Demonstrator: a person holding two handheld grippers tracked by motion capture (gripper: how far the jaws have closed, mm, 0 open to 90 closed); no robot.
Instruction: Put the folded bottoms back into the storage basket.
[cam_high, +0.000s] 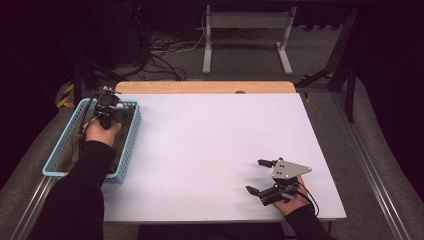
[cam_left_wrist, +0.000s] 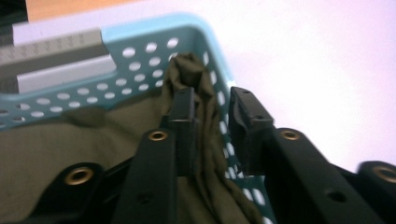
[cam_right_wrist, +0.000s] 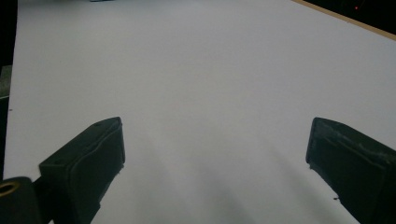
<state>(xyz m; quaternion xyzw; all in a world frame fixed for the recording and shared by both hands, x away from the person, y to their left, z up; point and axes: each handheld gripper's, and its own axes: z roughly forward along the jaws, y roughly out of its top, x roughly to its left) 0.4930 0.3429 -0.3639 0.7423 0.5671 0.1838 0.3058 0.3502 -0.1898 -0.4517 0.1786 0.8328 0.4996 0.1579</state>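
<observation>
Here the left gripper (cam_left_wrist: 212, 112) straddles an upright olive cloth (cam_left_wrist: 191, 74) fold, jaws apart; the right gripper (cam_high: 261, 176) gapes.

The left forearm, in a dark sleeve, reaches forward and up the left side of the high view, its hand (cam_high: 101, 133) wrapped around the left gripper (cam_high: 106, 106), which points away from the person and tilts downward. In the left gripper view its two black jaws stand a little apart, one pad on each side of a fold of cloth, not clearly pressing. The right hand (cam_high: 294, 201) rests low at the near right, holding the right gripper (cam_high: 258, 176) pointed leftward, its jaws spread wide with nothing between them.
</observation>
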